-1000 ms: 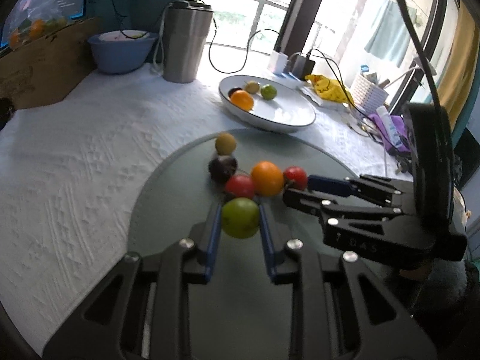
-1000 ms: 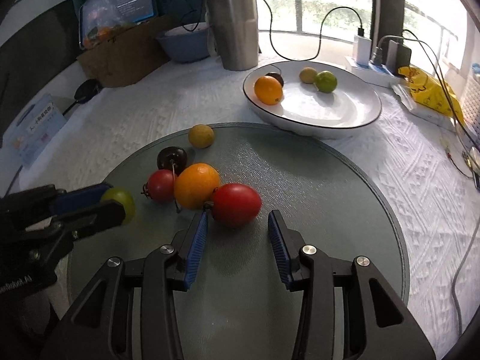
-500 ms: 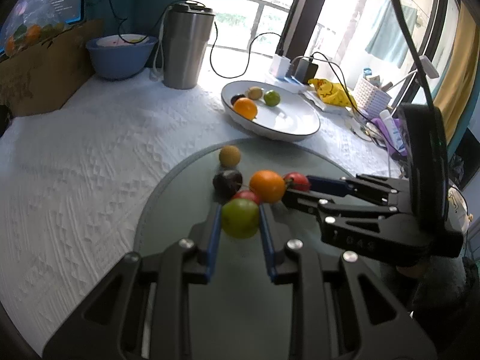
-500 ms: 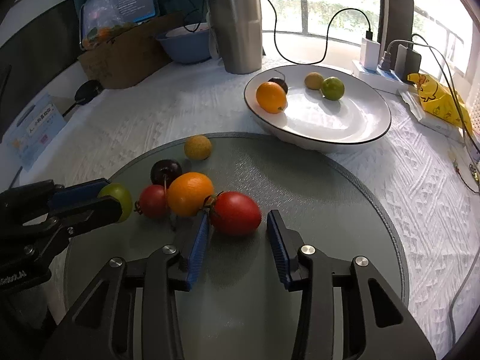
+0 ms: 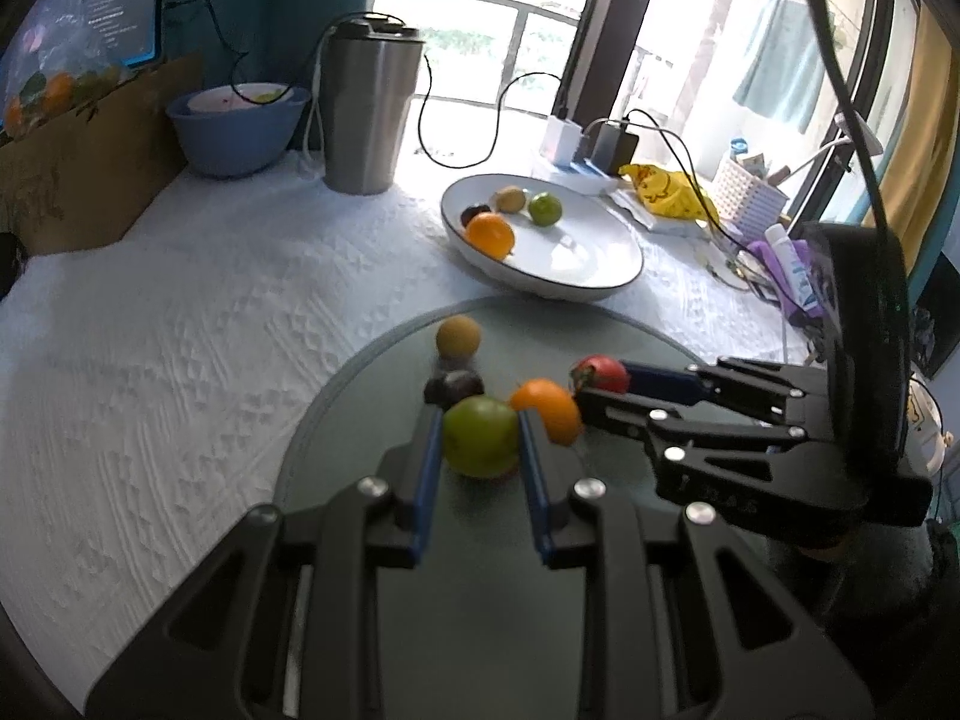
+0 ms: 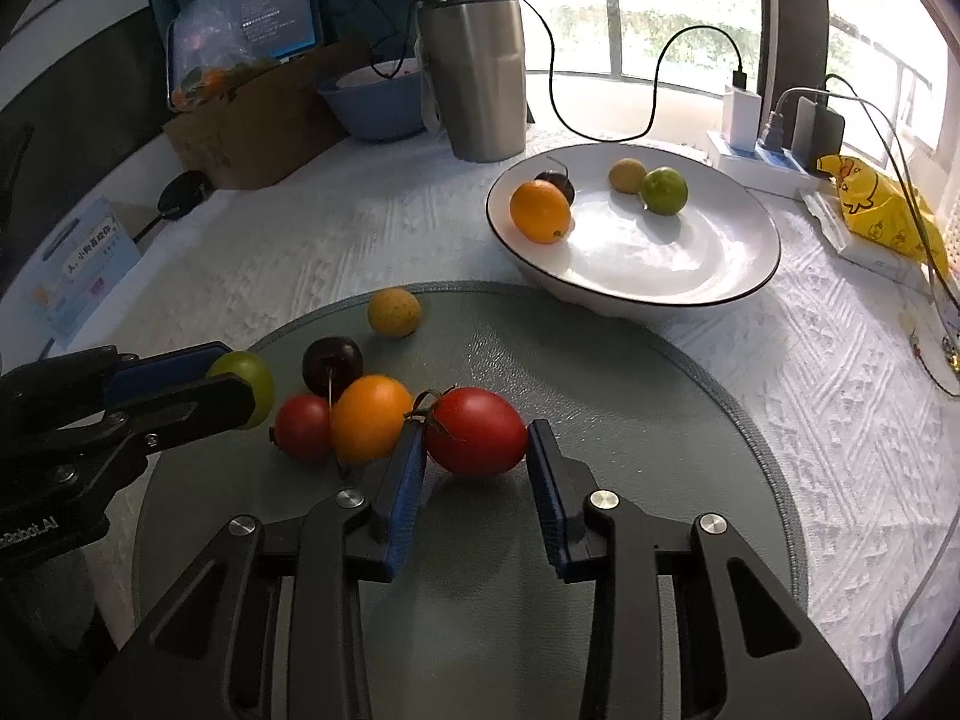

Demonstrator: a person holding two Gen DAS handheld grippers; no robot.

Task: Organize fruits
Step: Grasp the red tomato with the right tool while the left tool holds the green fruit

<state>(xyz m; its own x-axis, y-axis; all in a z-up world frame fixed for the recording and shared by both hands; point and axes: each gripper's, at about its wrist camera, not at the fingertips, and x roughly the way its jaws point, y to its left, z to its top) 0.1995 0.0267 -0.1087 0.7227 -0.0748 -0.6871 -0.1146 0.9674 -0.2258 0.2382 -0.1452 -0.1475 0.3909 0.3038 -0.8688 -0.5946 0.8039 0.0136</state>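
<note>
My left gripper (image 5: pixel 479 420) is shut on a green fruit (image 5: pixel 480 444), held just above the round glass disc (image 6: pixel 600 390). Beside it lie an orange (image 6: pixel 369 417), a small red tomato (image 6: pixel 303 426), a dark cherry (image 6: pixel 333 360) and a yellow fruit (image 6: pixel 393 312). My right gripper (image 6: pixel 474 426) is closing its jaws on a larger red tomato (image 6: pixel 477 432); both blue pads touch its sides. The white plate (image 6: pixel 690 252) behind holds an orange, a dark fruit, a yellowish fruit and a green one.
A steel tumbler (image 6: pixel 474 72), a blue bowl (image 6: pixel 372 102) and a cardboard box (image 6: pixel 258 126) stand at the back. Chargers with cables and a yellow bag (image 6: pixel 876 204) lie right of the plate. A white textured cloth covers the table.
The right jaws have narrowed until the pads meet the red tomato. The left gripper keeps its hold on the green fruit and has barely shifted.
</note>
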